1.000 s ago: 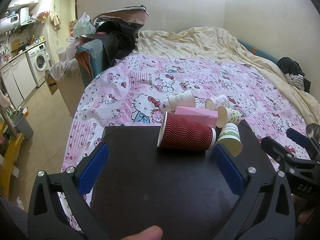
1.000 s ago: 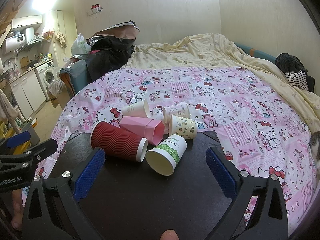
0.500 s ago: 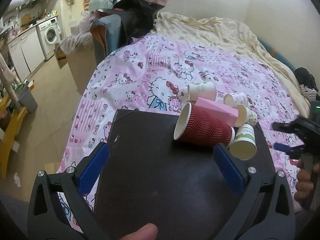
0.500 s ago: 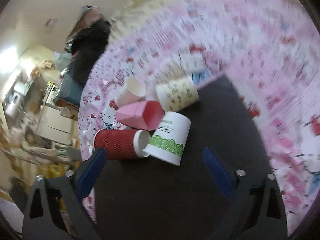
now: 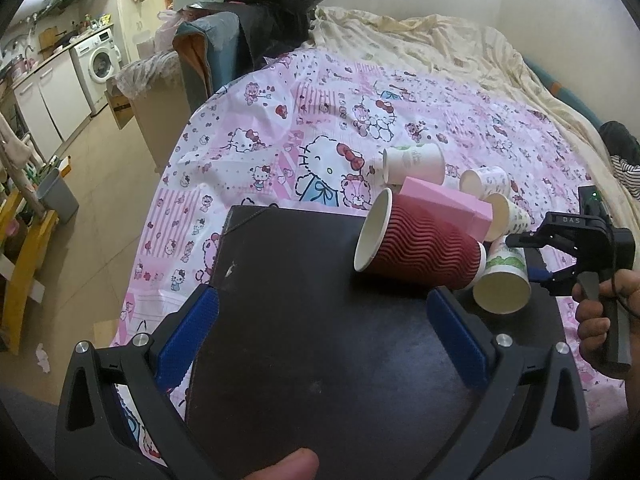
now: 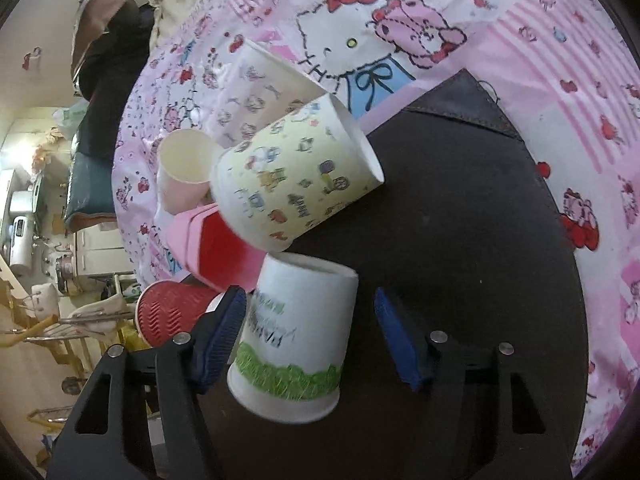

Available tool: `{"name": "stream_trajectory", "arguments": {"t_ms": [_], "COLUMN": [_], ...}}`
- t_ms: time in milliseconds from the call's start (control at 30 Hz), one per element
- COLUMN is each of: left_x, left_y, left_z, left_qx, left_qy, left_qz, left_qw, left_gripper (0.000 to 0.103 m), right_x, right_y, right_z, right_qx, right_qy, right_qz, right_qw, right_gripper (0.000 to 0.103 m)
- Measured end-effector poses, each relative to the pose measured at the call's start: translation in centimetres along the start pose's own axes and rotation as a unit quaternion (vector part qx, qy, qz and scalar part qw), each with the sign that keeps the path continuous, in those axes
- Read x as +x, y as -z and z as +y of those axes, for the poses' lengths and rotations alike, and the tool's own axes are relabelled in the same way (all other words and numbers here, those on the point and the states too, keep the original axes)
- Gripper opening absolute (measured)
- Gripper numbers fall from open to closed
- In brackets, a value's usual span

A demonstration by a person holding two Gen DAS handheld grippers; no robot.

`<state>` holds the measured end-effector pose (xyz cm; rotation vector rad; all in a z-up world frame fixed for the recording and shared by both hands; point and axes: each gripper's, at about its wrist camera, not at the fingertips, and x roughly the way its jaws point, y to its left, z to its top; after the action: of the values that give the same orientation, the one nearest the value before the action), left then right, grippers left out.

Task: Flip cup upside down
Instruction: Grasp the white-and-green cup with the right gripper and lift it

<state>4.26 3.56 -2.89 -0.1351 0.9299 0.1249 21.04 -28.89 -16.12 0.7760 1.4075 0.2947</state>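
A white paper cup with a green grass print (image 6: 296,336) lies on its side on the dark board (image 6: 460,220), between the fingers of my right gripper (image 6: 308,336). The jaws are open around it; the left pad (image 6: 220,332) is close to its wall, the right pad stands apart. In the left wrist view this cup (image 5: 505,280) lies at the right with the right gripper (image 5: 536,258) over it. My left gripper (image 5: 320,332) is open and empty above the board (image 5: 300,300), near a red ribbed cup (image 5: 420,248) on its side.
A pink box (image 5: 444,204) and several small paper cups, among them a cartoon-print cup (image 6: 296,184) and a plain cup (image 6: 184,168), lie in a pile at the board's far edge. All rests on a pink Hello Kitty bedcover (image 5: 320,128). The floor (image 5: 100,184) drops off left.
My right gripper has rolled sideways and moved in, so the green-print cup now lies between its fingers. My left gripper has shifted a little left; the cups have not moved.
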Motion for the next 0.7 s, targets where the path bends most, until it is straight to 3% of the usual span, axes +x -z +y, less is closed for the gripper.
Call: {"name": "stream_trajectory", "arguments": {"t_ms": [67, 100, 267, 367, 433, 533, 567, 633, 667, 700], "left_x": [0.1, 0.2, 0.2, -0.2, -0.3, -0.6, -0.7, -1.0, -1.0, -1.2], "left_y": [0.0, -0.1, -0.2, -0.2, -0.1, 0.0, 0.0, 0.2, 0.2, 0.3], "left_z": [0.0, -0.1, -0.1, -0.2, -0.1, 0.0, 0.0, -0.4, -0.5, -0.7], "left_qx": [0.001, 0.001, -0.002, 0.000, -0.001, -0.010, -0.010, -0.005, -0.002, 0.002], "left_qy": [0.000, -0.001, 0.002, 0.003, 0.006, 0.017, 0.019, 0.022, 0.022, 0.023], "left_qz": [0.001, 0.002, -0.001, -0.008, -0.008, -0.004, -0.003, -0.005, -0.006, -0.008], "left_qw": [1.0000, 1.0000, 1.0000, 1.0000, 0.9999, 0.9998, 0.9998, 0.9997, 0.9997, 0.9997], "left_gripper": [0.103, 0.103, 0.103, 0.103, 0.103, 0.103, 0.103, 0.103, 0.103, 0.103], "right_x": [0.5, 0.6, 0.1, -1.7, -3.6, -6.9, -7.9, -8.7, -8.6, -8.5], "right_y": [-0.2, -0.2, 0.9, 2.5, 3.8, 6.9, 8.1, 9.8, 10.0, 9.8], "right_z": [-0.5, -0.4, 0.4, 0.8, 1.6, 3.3, 3.6, 3.6, 3.5, 3.0], "right_qx": [0.006, 0.008, -0.030, -0.060, -0.103, -0.205, -0.231, -0.282, -0.293, -0.292], "right_qy": [-0.014, -0.020, -0.020, -0.013, 0.023, 0.101, 0.134, 0.217, 0.237, 0.241], "right_qz": [0.006, 0.009, 0.007, -0.020, -0.063, -0.157, -0.198, -0.278, -0.301, -0.319], "right_qw": [1.000, 1.000, 0.999, 0.998, 0.992, 0.961, 0.943, 0.892, 0.876, 0.869], "right_gripper": [0.067, 0.060, 0.059, 0.059, 0.059, 0.059, 0.059, 0.059, 0.059, 0.059]}}
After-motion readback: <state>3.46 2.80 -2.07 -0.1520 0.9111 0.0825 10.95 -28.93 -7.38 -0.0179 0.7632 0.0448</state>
